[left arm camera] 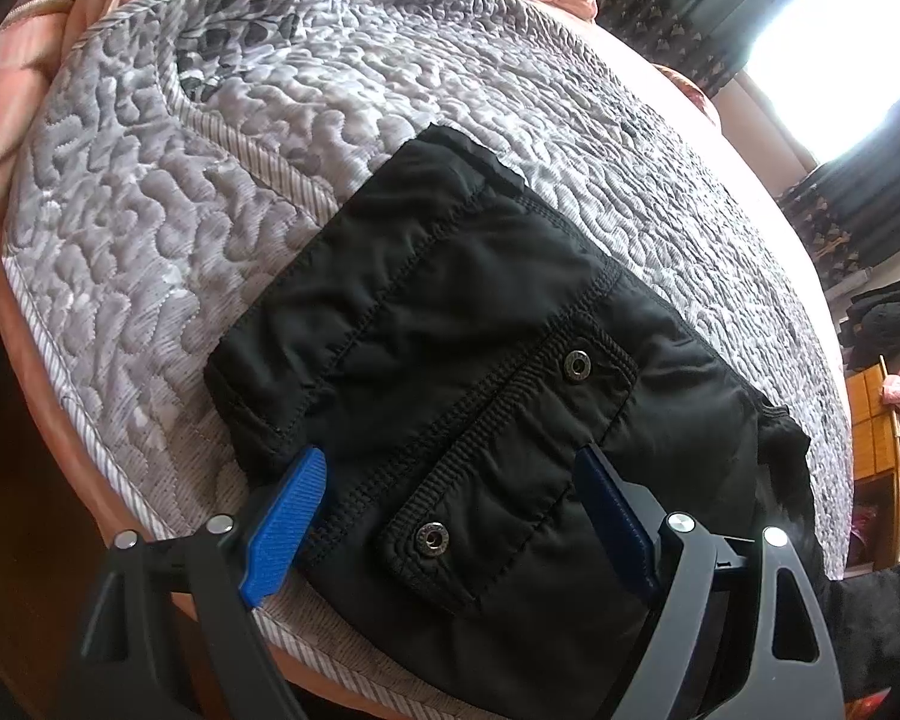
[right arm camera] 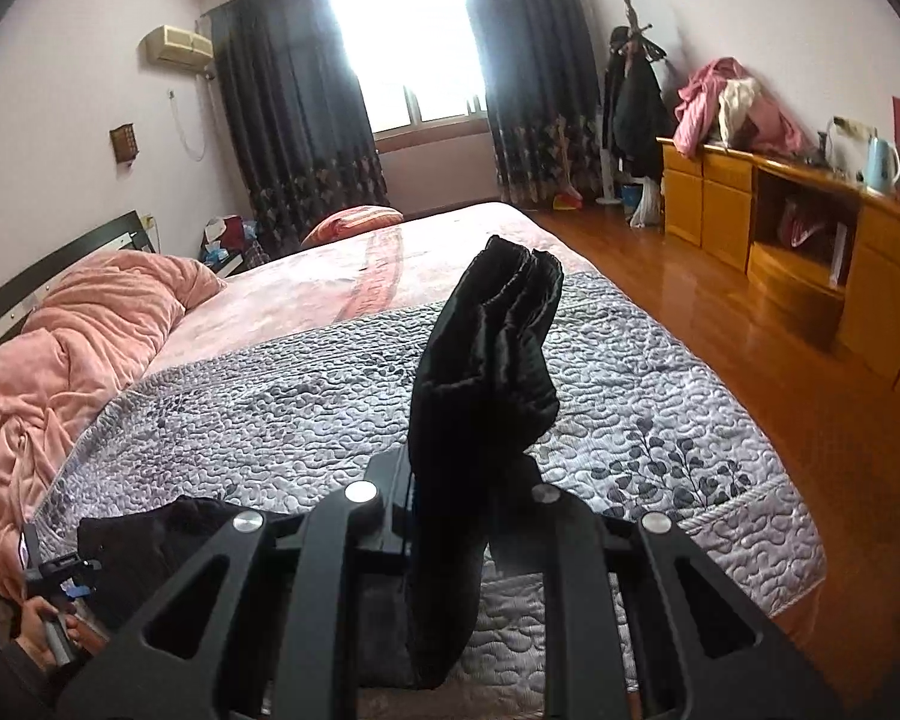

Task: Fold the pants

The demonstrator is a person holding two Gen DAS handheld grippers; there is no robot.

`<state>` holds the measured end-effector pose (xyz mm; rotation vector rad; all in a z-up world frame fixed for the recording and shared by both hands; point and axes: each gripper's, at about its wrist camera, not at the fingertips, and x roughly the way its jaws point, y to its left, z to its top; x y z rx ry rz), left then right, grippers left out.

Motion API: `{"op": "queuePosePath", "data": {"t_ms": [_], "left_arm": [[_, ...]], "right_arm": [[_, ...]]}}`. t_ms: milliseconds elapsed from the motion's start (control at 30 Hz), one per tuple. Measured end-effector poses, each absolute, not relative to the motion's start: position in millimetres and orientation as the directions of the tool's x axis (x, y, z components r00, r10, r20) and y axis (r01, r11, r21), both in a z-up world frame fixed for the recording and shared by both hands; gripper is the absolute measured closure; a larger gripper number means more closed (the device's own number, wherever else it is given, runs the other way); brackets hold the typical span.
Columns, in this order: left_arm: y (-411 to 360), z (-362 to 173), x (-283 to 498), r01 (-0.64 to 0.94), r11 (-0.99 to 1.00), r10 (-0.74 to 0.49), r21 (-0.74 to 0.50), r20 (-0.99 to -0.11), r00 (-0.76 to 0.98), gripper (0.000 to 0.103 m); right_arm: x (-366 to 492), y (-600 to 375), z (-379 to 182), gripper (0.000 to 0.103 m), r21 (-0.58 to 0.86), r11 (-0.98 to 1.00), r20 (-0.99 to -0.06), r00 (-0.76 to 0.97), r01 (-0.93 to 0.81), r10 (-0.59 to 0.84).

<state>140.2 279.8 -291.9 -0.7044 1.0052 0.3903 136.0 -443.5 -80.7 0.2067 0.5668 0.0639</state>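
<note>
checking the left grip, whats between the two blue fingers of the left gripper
In the left wrist view, the open left gripper straddles the black pants: their pocket flap with a metal snap lies between the fingers.

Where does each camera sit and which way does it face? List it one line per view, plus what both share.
Left wrist: sits on the left gripper, looking down over the bed edge at the folded black pants on the grey quilt; its blue fingers stand apart over the waistband.
Right wrist: sits on the right gripper, facing across the bed toward the window; it is clamped on an upright fold of pants; the person's left hand shows lower left.
Shared: pants, quilt, pink blanket.
</note>
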Motion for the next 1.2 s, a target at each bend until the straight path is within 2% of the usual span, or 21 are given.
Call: {"op": "queuePosePath", "data": {"t_ms": [1200], "left_arm": [[285,-291,134,-0.571,0.712,-0.069,-0.409,-0.85,0.522,0.018]], "right_arm": [[137,-343,-66,0.087,-0.031,0.988,-0.515,0.849,-0.154,0.116]]}}
